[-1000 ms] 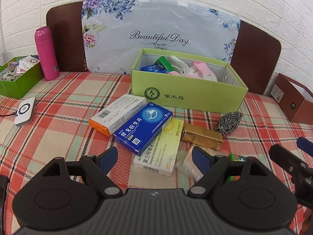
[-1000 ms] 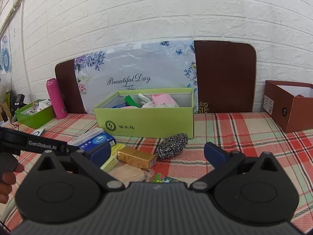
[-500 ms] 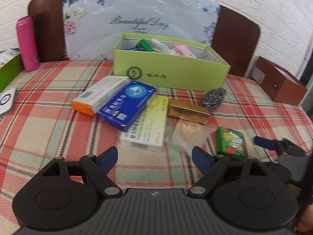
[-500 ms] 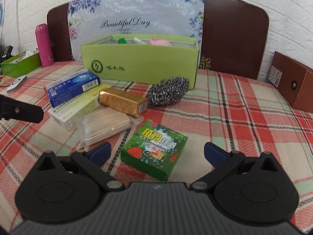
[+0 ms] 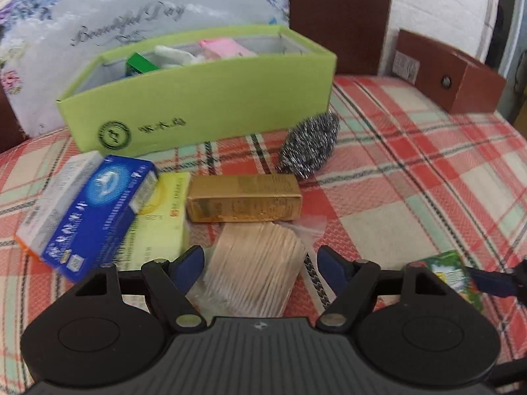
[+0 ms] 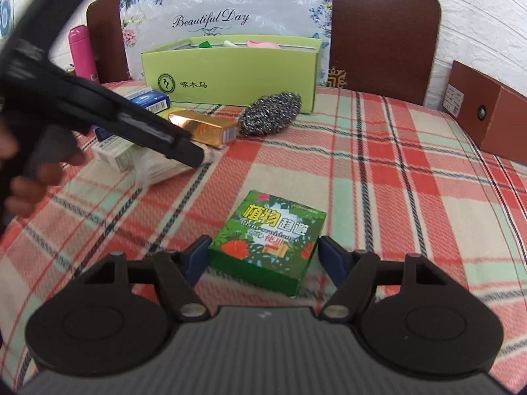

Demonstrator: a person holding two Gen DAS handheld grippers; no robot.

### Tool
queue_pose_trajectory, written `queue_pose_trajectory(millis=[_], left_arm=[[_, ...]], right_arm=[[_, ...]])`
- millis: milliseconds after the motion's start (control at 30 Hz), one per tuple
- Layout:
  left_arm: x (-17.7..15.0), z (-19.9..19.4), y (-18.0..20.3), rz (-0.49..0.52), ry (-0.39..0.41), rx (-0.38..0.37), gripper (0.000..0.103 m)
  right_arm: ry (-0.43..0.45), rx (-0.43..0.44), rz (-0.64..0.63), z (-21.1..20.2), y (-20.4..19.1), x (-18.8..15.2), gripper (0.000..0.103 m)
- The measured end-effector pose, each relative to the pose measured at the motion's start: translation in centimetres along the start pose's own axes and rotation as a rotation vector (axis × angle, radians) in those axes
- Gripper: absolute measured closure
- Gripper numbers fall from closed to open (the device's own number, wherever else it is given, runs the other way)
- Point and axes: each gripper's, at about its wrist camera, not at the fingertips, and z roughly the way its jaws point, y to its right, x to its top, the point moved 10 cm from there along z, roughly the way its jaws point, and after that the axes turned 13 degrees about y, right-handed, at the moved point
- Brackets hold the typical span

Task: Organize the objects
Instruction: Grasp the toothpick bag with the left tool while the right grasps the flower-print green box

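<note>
**A:** Two grabs lining up. Right gripper (image 6: 263,251) has the green box (image 6: 268,242) sitting flat between its jaws, which are closing; left pad about touching its edge, right pad just shy, long axis roughly 1 to 7 o'clock

**B:** And the left gripper (image 5: 260,261)?

**A:** Closing too, around the toothpick bag (image 5: 257,271), dead ahead at 12, sticks running 12 to 6; no squeeze that I can see. Crinkly clear plastic, probably slippery. Green bin (image 5: 204,105) is up at 12, past the gold box (image 5: 243,202)
</note>
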Motion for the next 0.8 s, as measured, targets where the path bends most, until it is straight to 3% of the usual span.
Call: queue_pose_trajectory(millis=[33,67,133,267,333,400,433,467,600,700,800], left_arm=[[-0.4,0.1,0.1,0.016,0.000,-0.006,0.043],[-0.5,-0.4,0.2,0.035,0.020,-0.006,0.064],[-1.0,-1.8,-0.1,0.006,0.002,-0.027,0.077],[-3.5,-5.8,-1.3,-0.093,-0.017,-0.001,0.078],[-4.7,-7.6,-1.5,-0.143,-0.019,0.013,0.077],[-5.3,-8.6,-1.9,-0.172,-0.012,0.055,0.064],[-5.3,-8.7,-2.1,-0.172,-0.010,0.070,0.046],[-5.2,-8.7,-2.2,-0.168,-0.003,0.080,0.037],[-5.0,-7.8,-2.0,-0.164,-0.025,0.060,0.043],[-5.1,-7.9,-1.6,-0.127,-0.018,0.060,0.047],[-5.2,-7.9,-1.6,-0.132,-0.015,0.052,0.047]], right_arm=[[0.000,0.005,0.012,-0.2,0.1,-0.1,0.032],[0.001,0.011,0.020,-0.4,0.2,-0.1,0.032],[0.002,0.029,0.025,-0.5,0.1,-0.2,0.032],[0.010,0.091,-0.001,0.0,-1.5,-0.2,0.032],[0.011,0.102,-0.025,0.5,-2.5,-0.3,0.017],[-0.006,0.073,-0.032,0.8,-2.8,-0.4,0.005],[-0.022,0.047,-0.027,0.9,-2.8,-0.4,0.004],[-0.032,0.020,-0.010,0.9,-2.6,-0.3,0.004],[-0.043,-0.030,0.072,0.5,-2.2,-0.4,0.005],[-0.045,-0.064,0.088,0.8,-1.9,-0.5,0.018],[-0.040,-0.082,0.095,1.1,-1.7,-0.4,0.024]])
